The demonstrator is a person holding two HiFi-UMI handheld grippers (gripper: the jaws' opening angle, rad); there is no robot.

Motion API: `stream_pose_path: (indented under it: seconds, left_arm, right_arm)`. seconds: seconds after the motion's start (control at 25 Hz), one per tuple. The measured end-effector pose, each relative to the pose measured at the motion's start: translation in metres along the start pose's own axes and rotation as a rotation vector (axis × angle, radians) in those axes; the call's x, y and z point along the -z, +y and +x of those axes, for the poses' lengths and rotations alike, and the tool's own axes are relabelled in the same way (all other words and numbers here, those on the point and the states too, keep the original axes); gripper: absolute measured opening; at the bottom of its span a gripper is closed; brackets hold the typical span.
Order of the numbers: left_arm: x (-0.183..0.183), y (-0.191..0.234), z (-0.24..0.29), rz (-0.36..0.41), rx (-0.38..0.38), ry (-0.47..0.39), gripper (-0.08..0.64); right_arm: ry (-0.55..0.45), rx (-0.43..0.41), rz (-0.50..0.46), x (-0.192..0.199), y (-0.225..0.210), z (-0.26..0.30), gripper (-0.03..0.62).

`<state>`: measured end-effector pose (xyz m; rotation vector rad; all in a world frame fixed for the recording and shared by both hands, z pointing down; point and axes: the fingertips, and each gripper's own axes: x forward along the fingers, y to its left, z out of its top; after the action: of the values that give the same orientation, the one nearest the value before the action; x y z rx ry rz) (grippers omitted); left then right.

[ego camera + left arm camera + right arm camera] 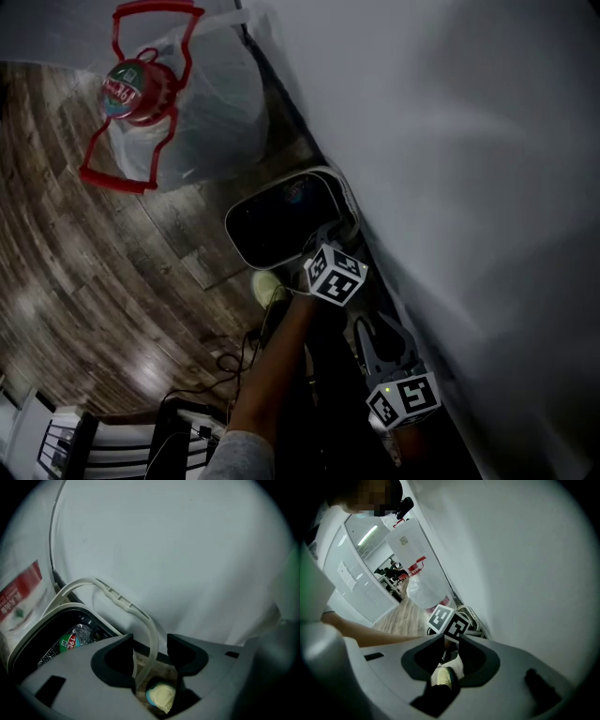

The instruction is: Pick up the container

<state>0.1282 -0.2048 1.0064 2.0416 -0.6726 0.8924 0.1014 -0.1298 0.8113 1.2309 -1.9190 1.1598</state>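
Observation:
The container (323, 172) is a black bin with a white rim, standing on the wood floor against the white wall. Its rim (35, 625) frames foil and a red-labelled wrapper inside. Its thin white handle (126, 605) arches up and runs down between the jaws of my left gripper (150, 651). Those jaws stand wide apart, and the handle lies closer to the left jaw without being pinched. In the head view the left gripper (323, 246) sits at the bin's near edge under its marker cube. My right gripper (380, 336) hangs nearer me along the wall, a gap between its jaws, nothing held.
A white bag on a red frame (178, 103) stands beyond the bin, with a red-labelled bottle (131, 89) in it. The white wall (469, 141) fills the right side. A person's arm (281, 356), a yellowish shoe (267, 286) and cables (234, 361) lie below.

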Motion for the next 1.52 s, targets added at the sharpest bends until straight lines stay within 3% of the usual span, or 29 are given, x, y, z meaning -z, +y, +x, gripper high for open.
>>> stream_pose_path:
  seconds: [0.2,0.4,0.64,0.76,0.88,1.12,1.36,1.44,1.52]
  left_arm:
    - [-0.004,-0.008,0.019,-0.001,0.072,0.024,0.215]
    - [-0.006,-0.009,0.02,0.036,0.053,0.041,0.048]
    - [-0.006,-0.015,-0.037,-0.036,0.112,-0.032,0.037]
    - [0.006,-0.013,-0.08,-0.083,0.152,-0.055,0.037]
    - [0.023,-0.002,-0.111,-0.157,0.146,-0.061,0.038]
    - [0.035,0.02,-0.131,-0.392,0.051,-0.112,0.04]
    - [0.052,0.083,-0.154,-0.781,-0.231,-0.187,0.043]
    - [0.052,0.109,-0.162,-0.8,-0.303,-0.14,0.034]
    - [0.053,0.121,-0.164,-0.785,-0.312,-0.064,0.026]
  right_arm:
    - [0.006,-0.002,0.006,0.002,-0.004,0.002,0.094]
    - [0.007,-0.014,0.003,0.001,0.0,0.002,0.094]
    - [-0.015,-0.046,0.008,-0.017,0.021,-0.006,0.094]
    - [-0.026,-0.072,0.006,-0.032,0.039,-0.015,0.094]
    - [-0.04,-0.102,-0.021,-0.047,0.054,-0.021,0.094]
    - [-0.046,-0.124,-0.037,-0.06,0.062,-0.021,0.094]
    - [-0.042,-0.118,-0.03,-0.065,0.058,-0.017,0.094]
    - [-0.039,-0.116,-0.026,-0.068,0.057,-0.016,0.093]
    - [-0.035,-0.11,-0.019,-0.07,0.057,-0.016,0.092]
